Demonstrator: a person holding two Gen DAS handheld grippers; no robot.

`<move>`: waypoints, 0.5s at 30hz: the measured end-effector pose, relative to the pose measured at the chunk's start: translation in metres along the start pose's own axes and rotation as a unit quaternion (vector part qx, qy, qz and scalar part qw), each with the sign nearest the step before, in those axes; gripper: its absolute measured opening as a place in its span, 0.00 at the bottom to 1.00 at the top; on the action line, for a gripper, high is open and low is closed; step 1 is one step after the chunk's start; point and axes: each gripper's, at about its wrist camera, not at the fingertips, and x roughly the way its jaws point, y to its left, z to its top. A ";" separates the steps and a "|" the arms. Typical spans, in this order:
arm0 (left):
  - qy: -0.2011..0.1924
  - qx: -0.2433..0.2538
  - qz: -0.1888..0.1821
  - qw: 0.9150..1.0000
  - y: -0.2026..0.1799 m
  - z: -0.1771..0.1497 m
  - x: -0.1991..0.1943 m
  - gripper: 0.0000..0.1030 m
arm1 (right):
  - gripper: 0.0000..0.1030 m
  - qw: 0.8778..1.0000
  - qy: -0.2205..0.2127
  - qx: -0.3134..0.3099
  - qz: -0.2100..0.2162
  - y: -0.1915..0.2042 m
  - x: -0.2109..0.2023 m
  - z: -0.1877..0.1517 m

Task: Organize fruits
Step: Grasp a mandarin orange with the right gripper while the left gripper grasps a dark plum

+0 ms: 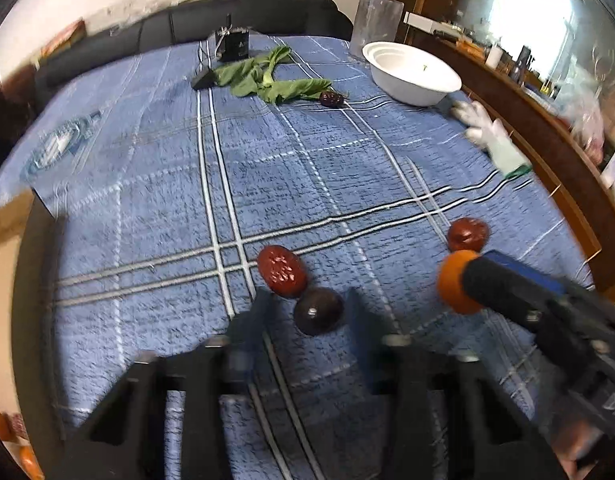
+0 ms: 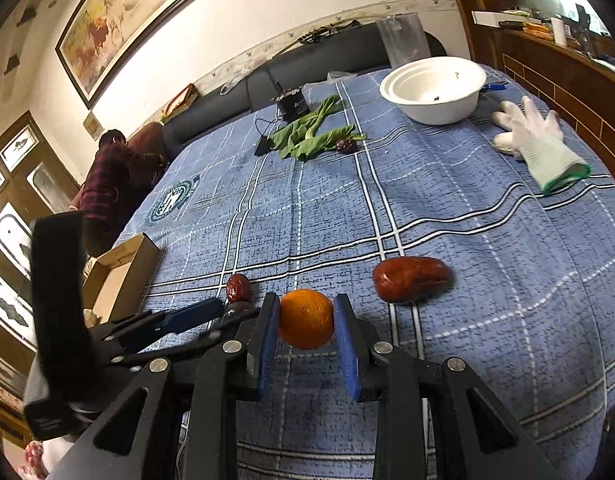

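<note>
A small dark round fruit (image 1: 318, 311) lies on the blue checked cloth (image 1: 155, 200) between the fingers of my left gripper (image 1: 310, 296). A strip of cloth shows between the fruit and the left finger, so the jaws stand open around it. A wrinkled red date (image 1: 281, 270) touches the fruit's far side. My right gripper (image 2: 305, 300) is shut on a small orange (image 2: 306, 319), held just above the cloth. Another red date (image 2: 411, 279) lies right of the orange. A third date (image 2: 345, 145) rests far off by the leafy greens (image 2: 311, 138).
A white bowl (image 2: 439, 110) stands at the far right, with a white glove (image 2: 539, 140) nearer along the right edge. A black device (image 1: 233, 46) and a clear container (image 1: 377, 20) sit at the back. An open cardboard box (image 2: 123, 276) is off the left edge; a person (image 2: 111, 176) sits on the sofa.
</note>
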 end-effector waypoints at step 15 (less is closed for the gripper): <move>-0.032 -0.057 -0.025 0.998 0.038 -0.039 -0.084 0.20 | 0.29 1.000 -0.006 -0.023 0.010 0.019 -0.025 -0.018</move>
